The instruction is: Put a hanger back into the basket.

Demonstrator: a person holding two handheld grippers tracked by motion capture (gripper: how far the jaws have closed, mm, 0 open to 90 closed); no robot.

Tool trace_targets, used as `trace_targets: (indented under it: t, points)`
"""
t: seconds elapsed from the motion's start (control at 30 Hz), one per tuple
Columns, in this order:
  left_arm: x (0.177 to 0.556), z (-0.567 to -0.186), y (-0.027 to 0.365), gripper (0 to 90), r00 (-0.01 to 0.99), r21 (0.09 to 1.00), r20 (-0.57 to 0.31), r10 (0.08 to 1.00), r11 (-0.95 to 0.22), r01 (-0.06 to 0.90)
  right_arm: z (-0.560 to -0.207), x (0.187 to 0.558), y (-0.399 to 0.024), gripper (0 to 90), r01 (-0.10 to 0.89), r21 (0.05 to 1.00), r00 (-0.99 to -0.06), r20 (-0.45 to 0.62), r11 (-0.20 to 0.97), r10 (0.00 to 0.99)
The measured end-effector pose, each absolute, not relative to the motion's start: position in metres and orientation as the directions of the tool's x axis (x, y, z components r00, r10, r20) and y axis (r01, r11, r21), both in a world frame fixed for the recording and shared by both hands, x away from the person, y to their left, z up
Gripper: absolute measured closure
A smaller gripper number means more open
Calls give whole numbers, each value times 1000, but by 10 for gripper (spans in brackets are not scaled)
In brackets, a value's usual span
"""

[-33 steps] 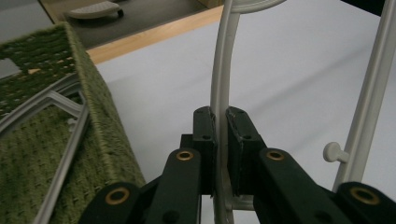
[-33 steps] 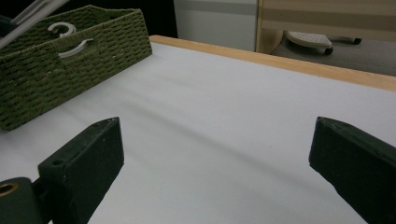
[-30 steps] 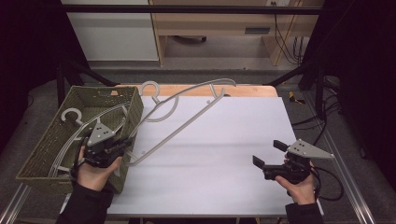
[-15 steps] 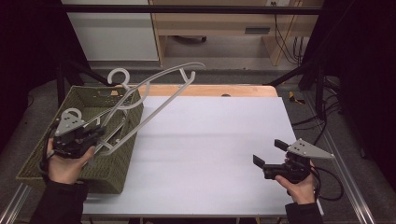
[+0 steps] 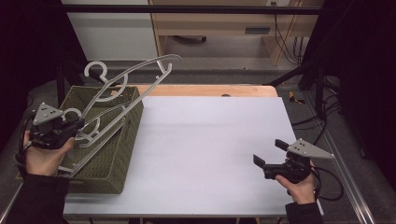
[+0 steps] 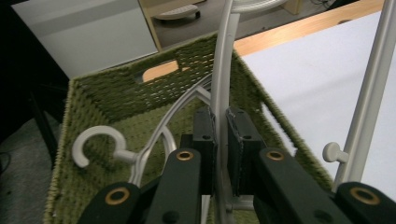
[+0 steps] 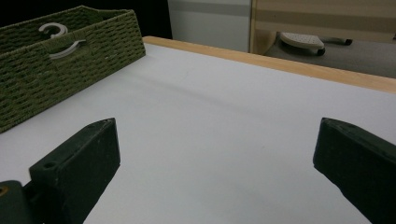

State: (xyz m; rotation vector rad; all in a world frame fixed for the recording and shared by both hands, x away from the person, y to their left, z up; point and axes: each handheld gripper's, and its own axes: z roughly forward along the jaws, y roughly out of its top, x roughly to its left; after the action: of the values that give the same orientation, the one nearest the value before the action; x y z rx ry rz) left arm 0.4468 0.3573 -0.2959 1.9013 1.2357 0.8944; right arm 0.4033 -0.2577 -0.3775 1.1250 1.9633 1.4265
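White tabletop (image 5: 210, 154), wooden far edge (image 5: 205, 90), possibly shelving behind

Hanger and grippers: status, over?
Left gripper shut on raised hanger over green basket. Right gripper open, empty, above white table. More hangers in basket, close beneath.

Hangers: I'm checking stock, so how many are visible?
2: one hanger clamped in the left tool, raised above the basket; another hanger lying inside. More may be hidden.

White plastic hanger (image 5: 135, 74): tilted, hook (image 5: 95, 70) uppermost, raised above green woven basket (image 5: 119, 140). More white hangers (image 5: 93, 128) lie inside the basket.
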Motion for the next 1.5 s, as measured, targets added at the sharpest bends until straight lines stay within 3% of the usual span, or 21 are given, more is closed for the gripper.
trace_targets:
  t: [0.4,0.93,1.5]
  points:
    - [455,-314,395,828,227,803,215,950,-304,512,-379,404,-256,11,351,926,-561,93,135,822]
    - [453,-339,425,827,207,733,303,930,-366,573,-379,405,-256,12,352,926,-564,94,136,820]
    - [444,-353,450,828,178,699,318,931,-357,620,-380,405,-255,12,356,924,-563,94,138,821]
